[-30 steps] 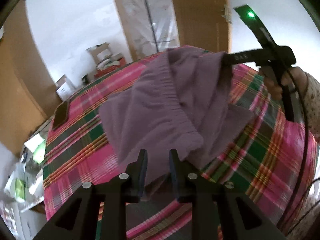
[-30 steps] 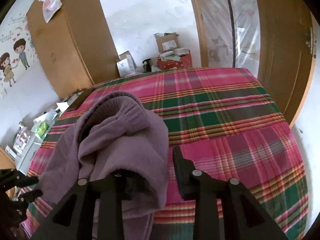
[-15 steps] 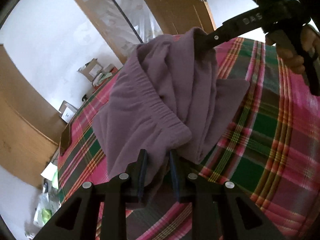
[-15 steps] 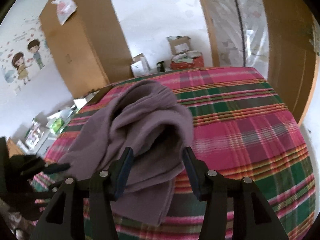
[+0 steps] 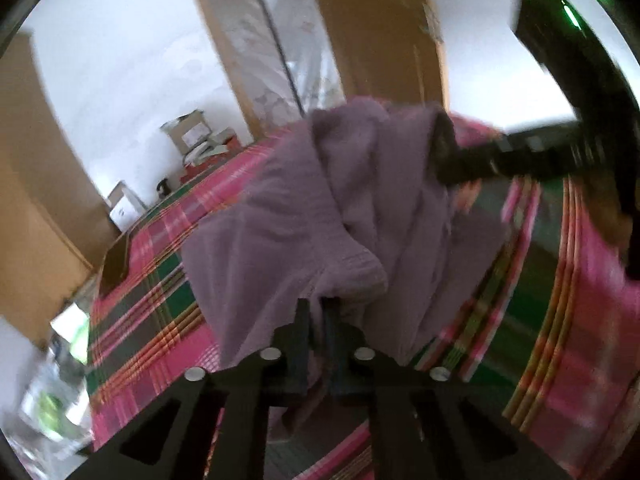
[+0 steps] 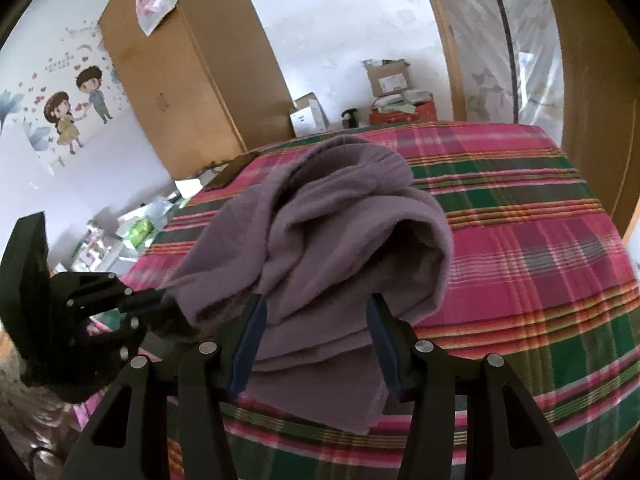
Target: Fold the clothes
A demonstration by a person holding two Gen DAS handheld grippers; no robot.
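Note:
A purple garment [image 5: 320,216] with an elastic waistband lies bunched on the plaid bedspread [image 5: 540,320]. My left gripper [image 5: 316,320] is shut on the garment's near edge. In the right wrist view the garment [image 6: 340,232] is heaped in front of my right gripper [image 6: 316,316], whose jaws stand wide open around a fold of it. The left gripper [image 6: 152,300] shows at the left of that view, pinching the cloth's corner. The right gripper [image 5: 444,152] shows at the upper right of the left wrist view, against the garment's far side.
The bed [image 6: 520,240] has a pink, green and grey plaid cover. A dark phone [image 6: 232,172] lies at its far left edge. Cardboard boxes [image 6: 388,80] and a red bin stand by the back wall. A wooden wardrobe [image 6: 192,80] is at the left, and a cluttered shelf [image 6: 132,232] is beside the bed.
My right gripper opened from its hold on the garment and now stands wide around it. My left gripper closed tighter on the cloth's edge. Both views shifted.

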